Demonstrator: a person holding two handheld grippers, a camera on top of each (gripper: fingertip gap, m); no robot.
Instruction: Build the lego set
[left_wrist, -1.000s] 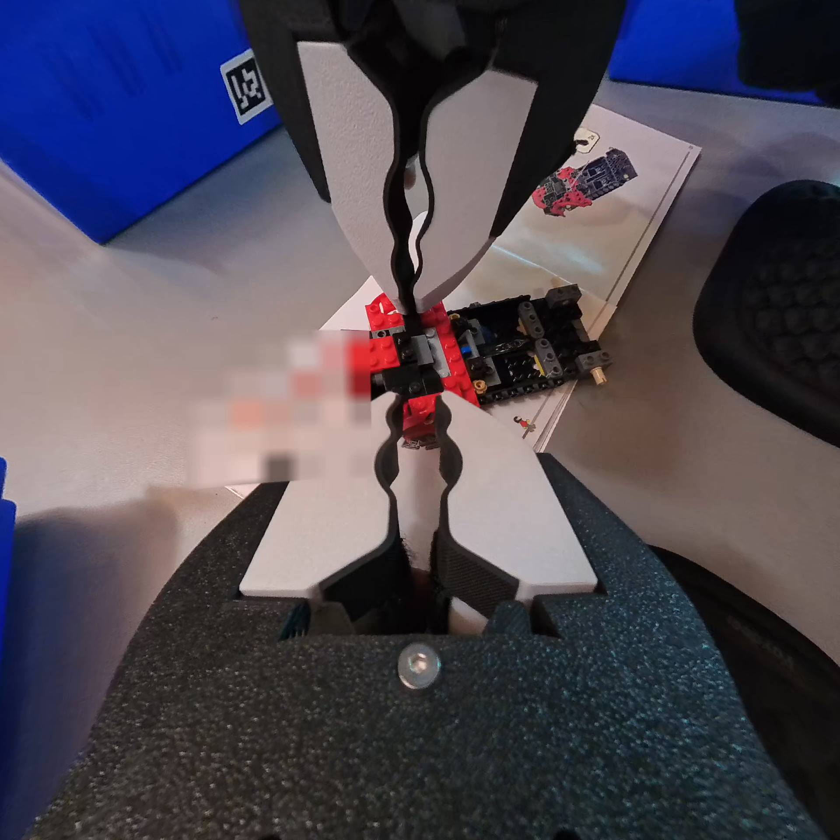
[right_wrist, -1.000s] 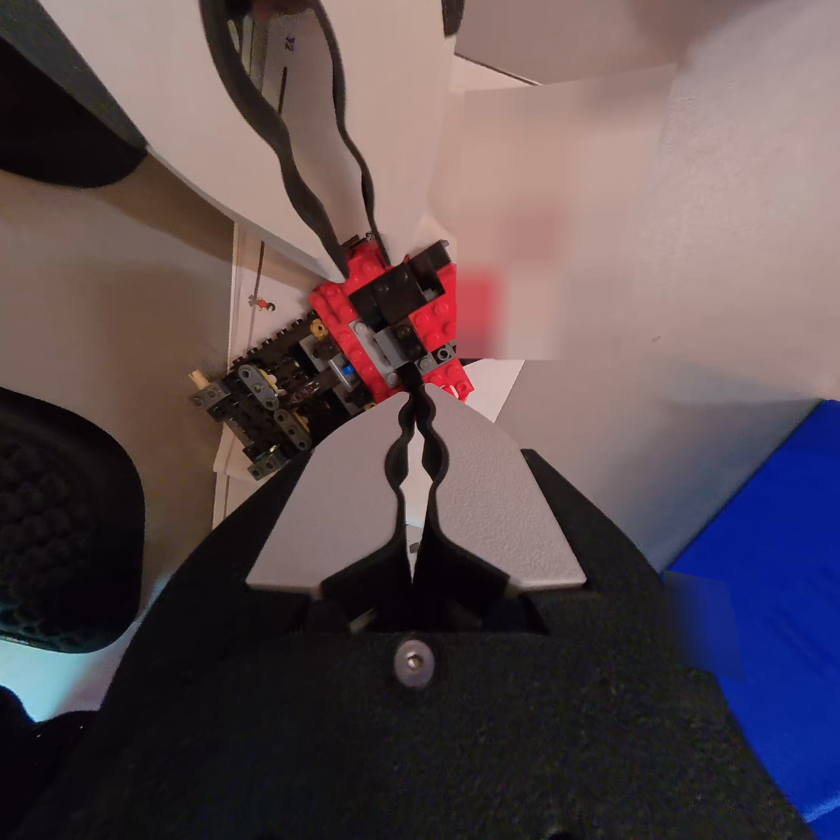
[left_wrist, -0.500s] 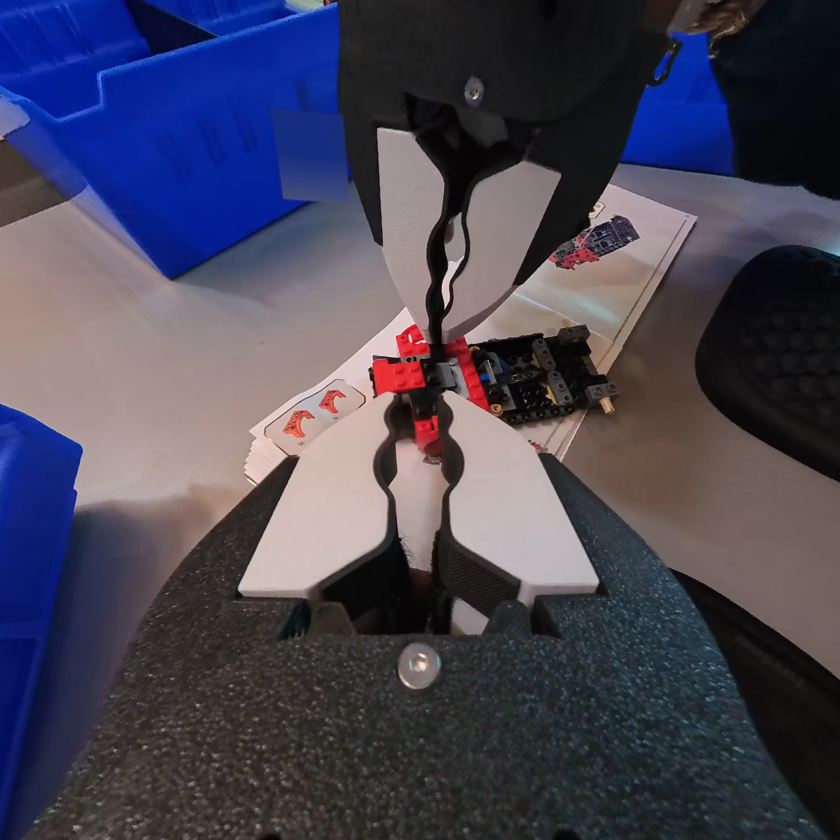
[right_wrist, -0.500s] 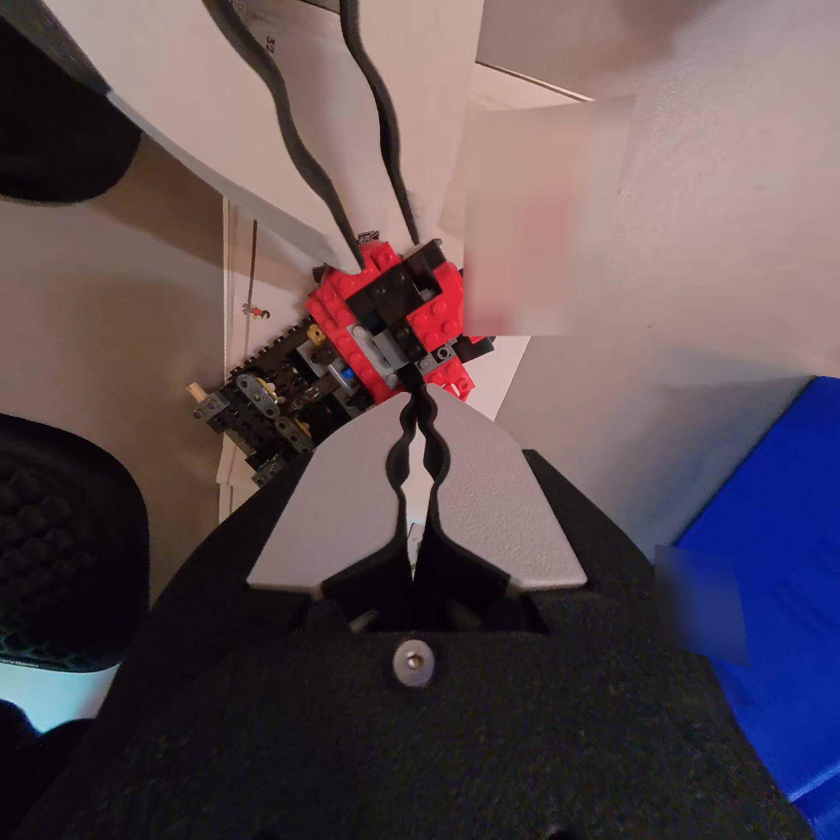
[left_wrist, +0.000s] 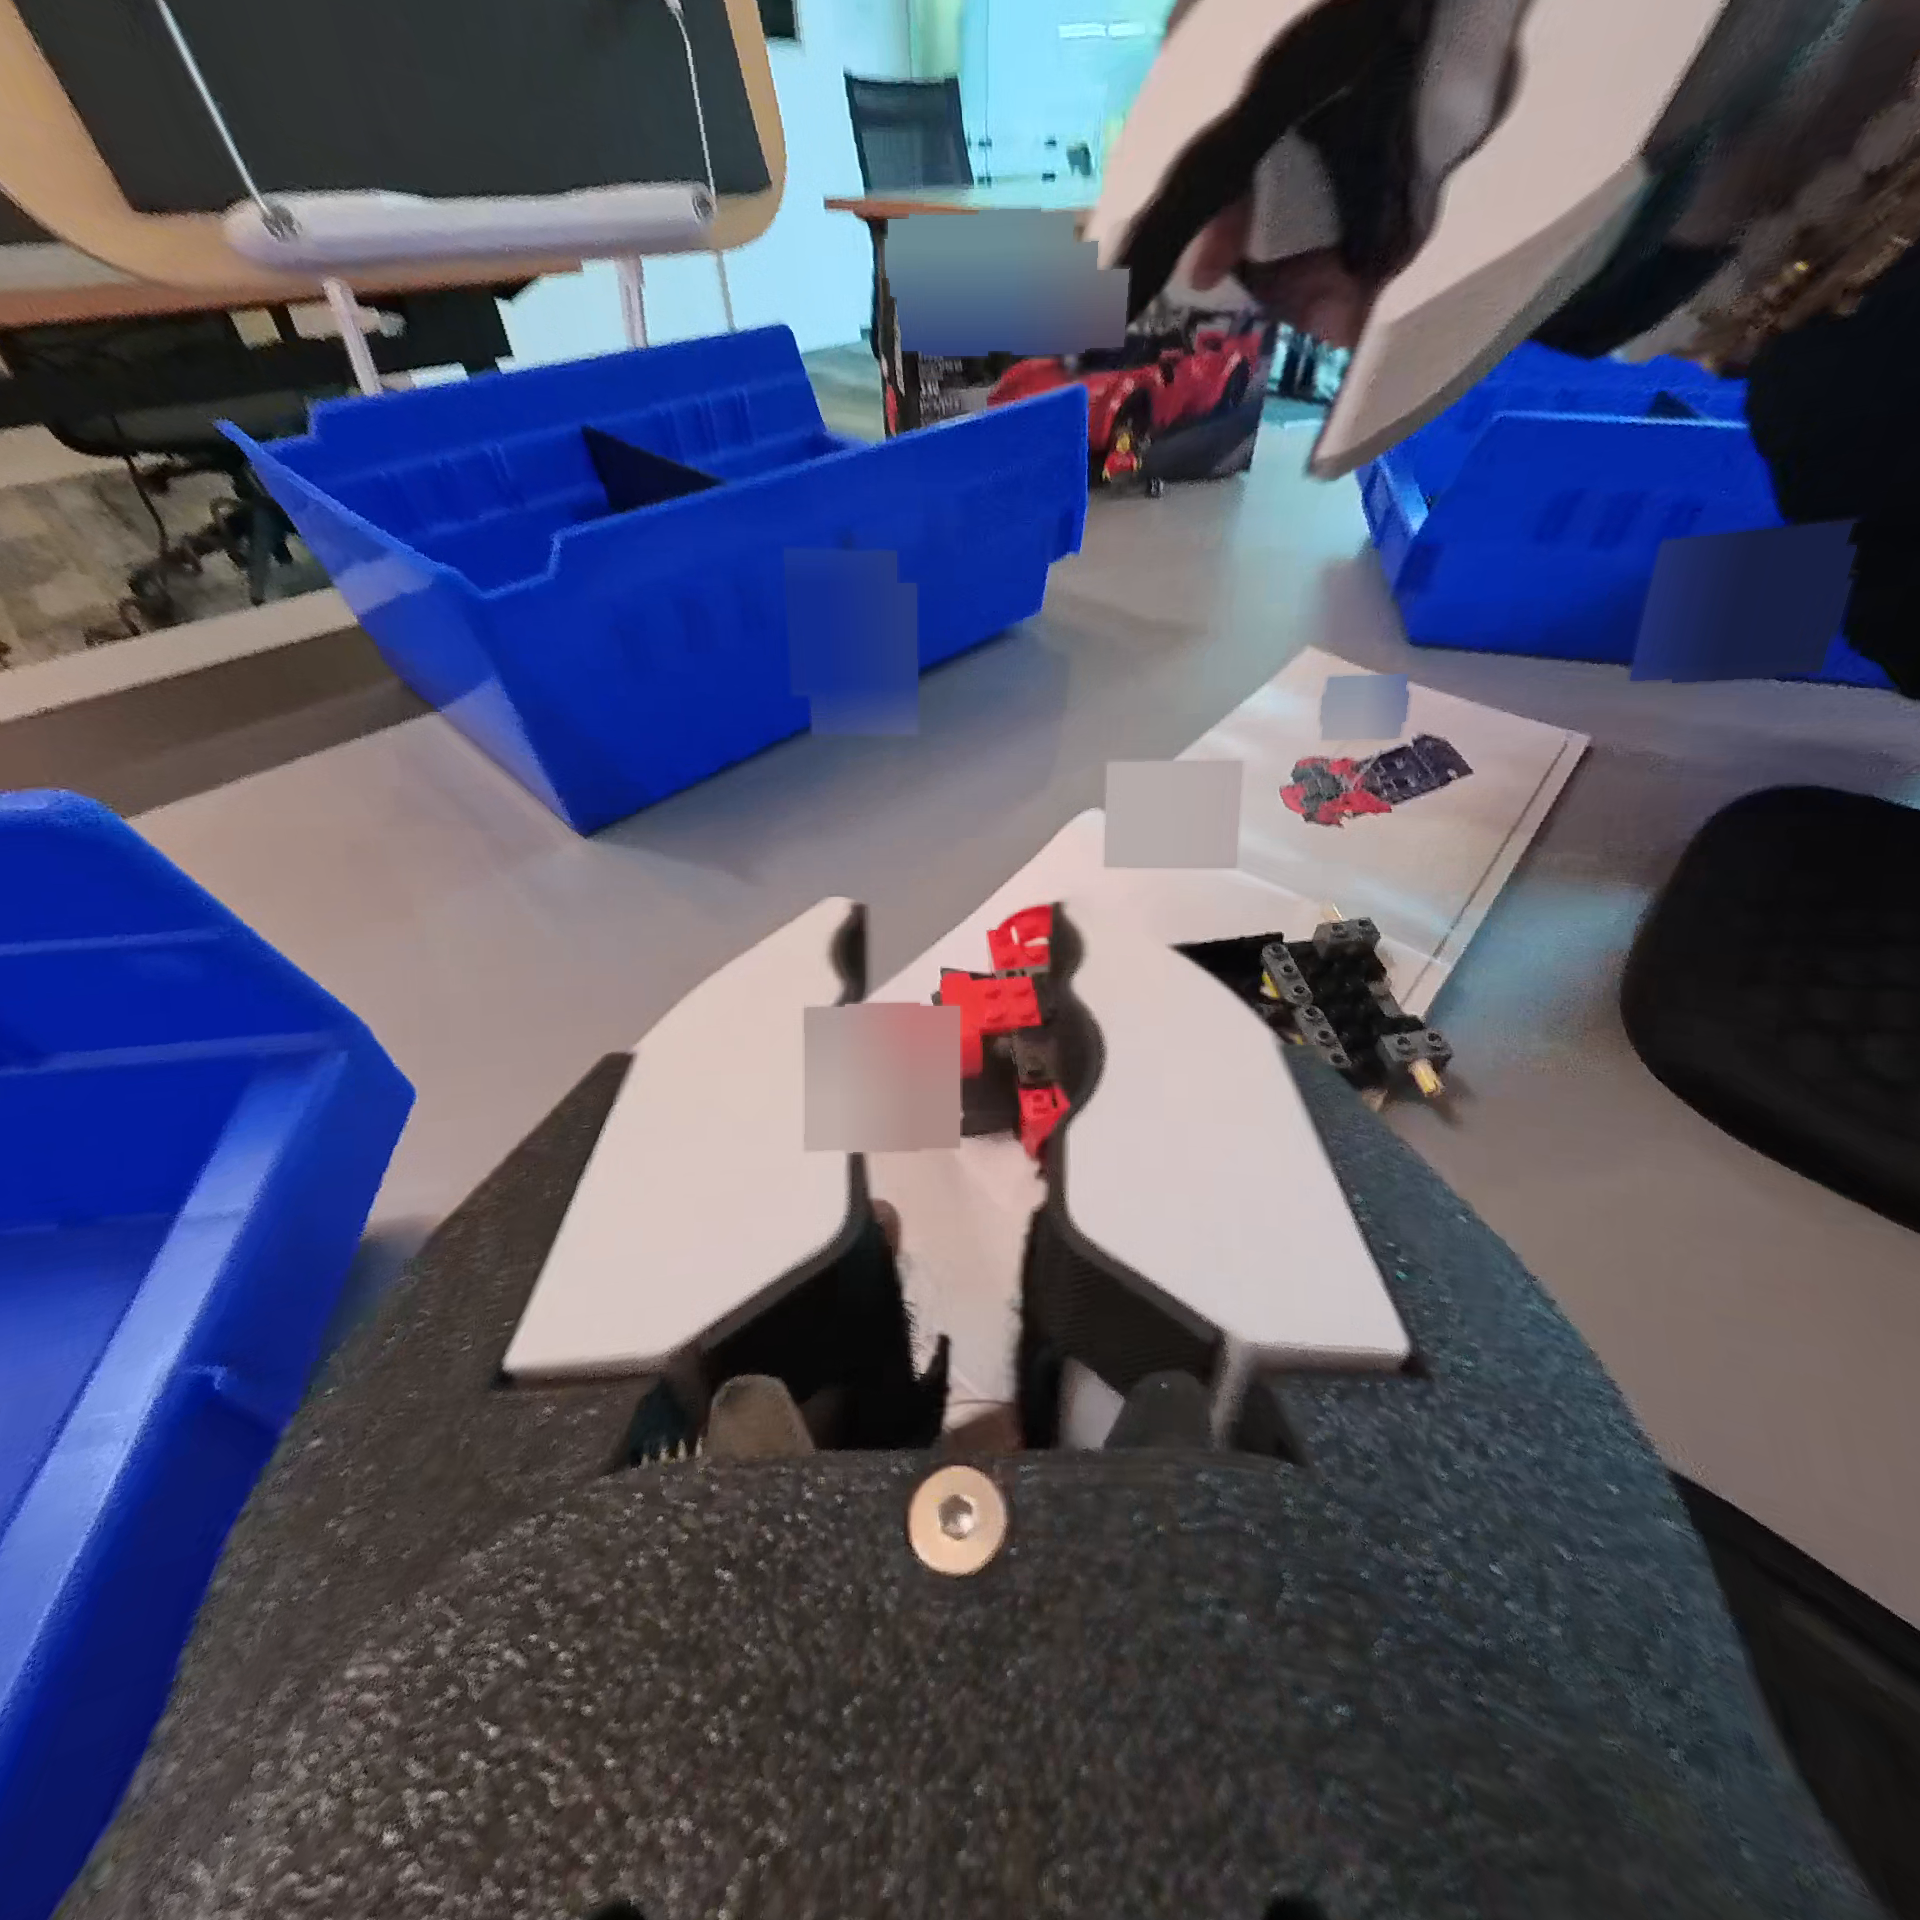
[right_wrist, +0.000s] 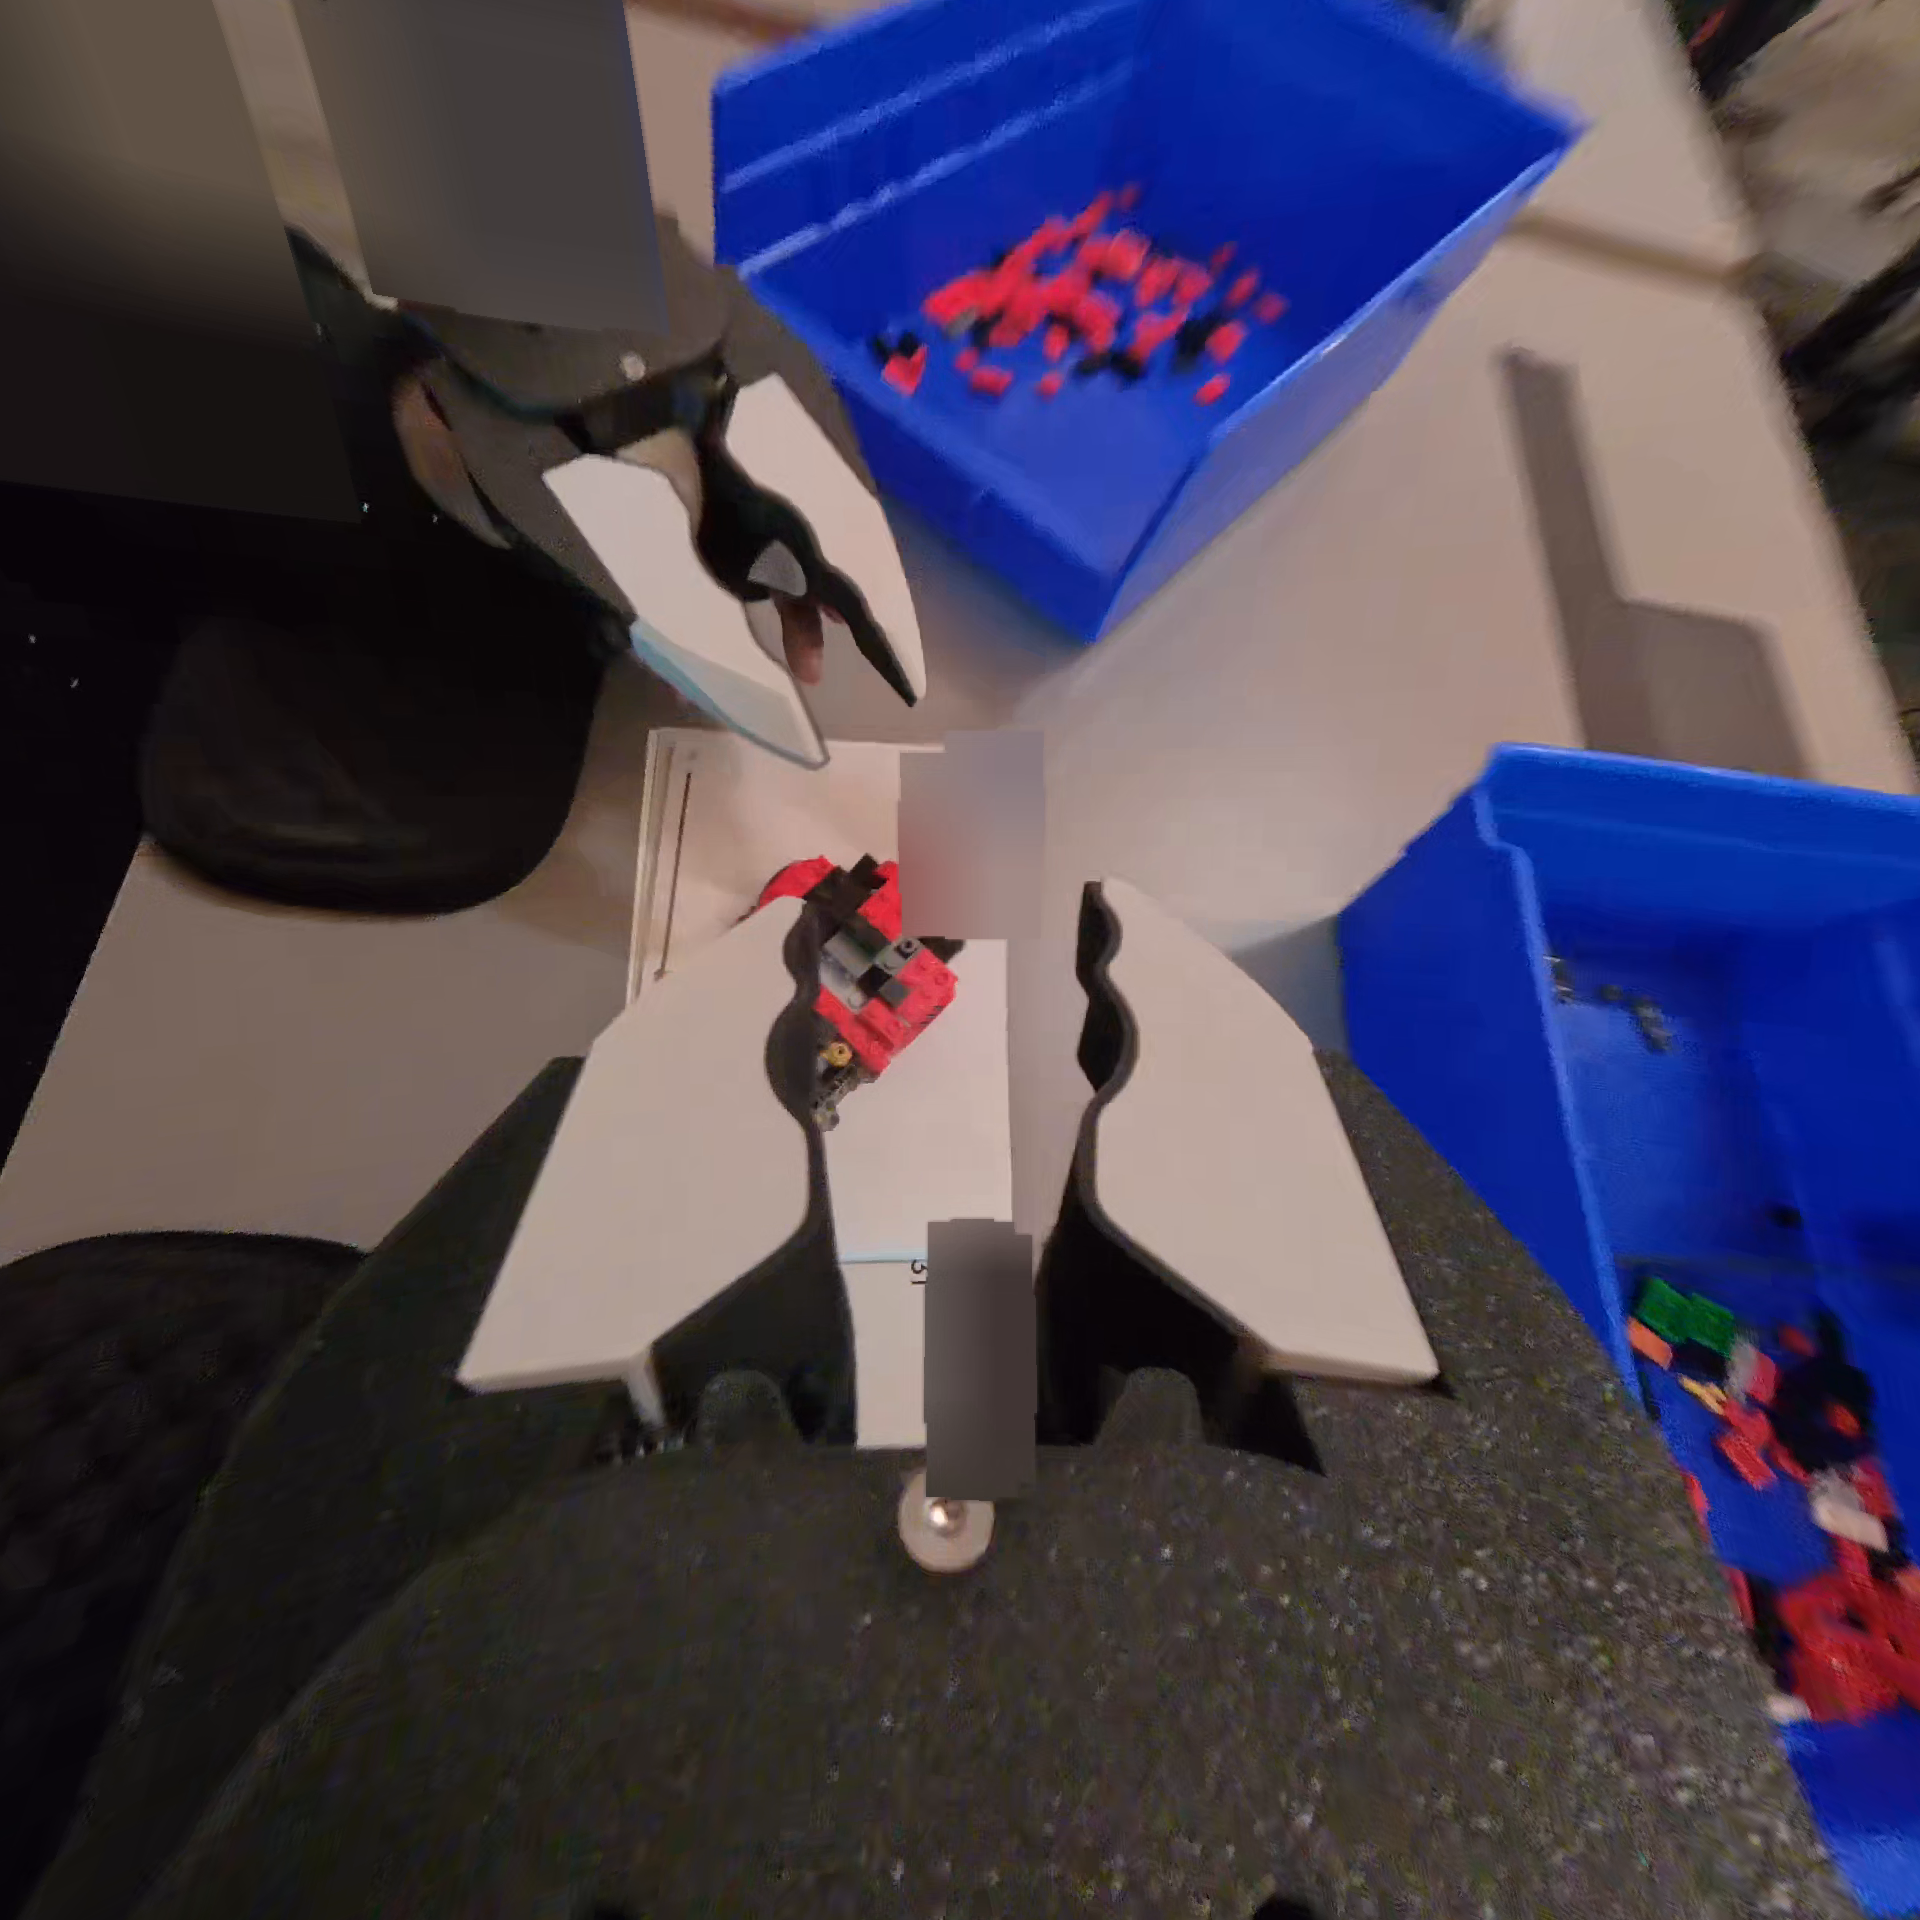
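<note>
Lying centre frame on the instruction booklet (left_wrist: 1382, 831): lego model (left_wrist: 1013, 1023), beyond left gripper (left_wrist: 961, 925), fingers apart; right gripper (right_wrist: 940, 899) likewise gaping, clasping nothing.

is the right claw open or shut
Open. In the right wrist view the right claw's fingers stand apart with bare booklet between them, gripping nothing; the lego car lies below.

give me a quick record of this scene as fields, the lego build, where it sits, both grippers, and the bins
model: red and black lego car, partly built
resting on: open instruction booklet on the grey table
left gripper: open, empty, fingers either side of the model's red end in its own view
right gripper: open, empty, raised above the model
parts: loose red and black bricks in far blue bin; mixed colours in nearer blue bin
</note>
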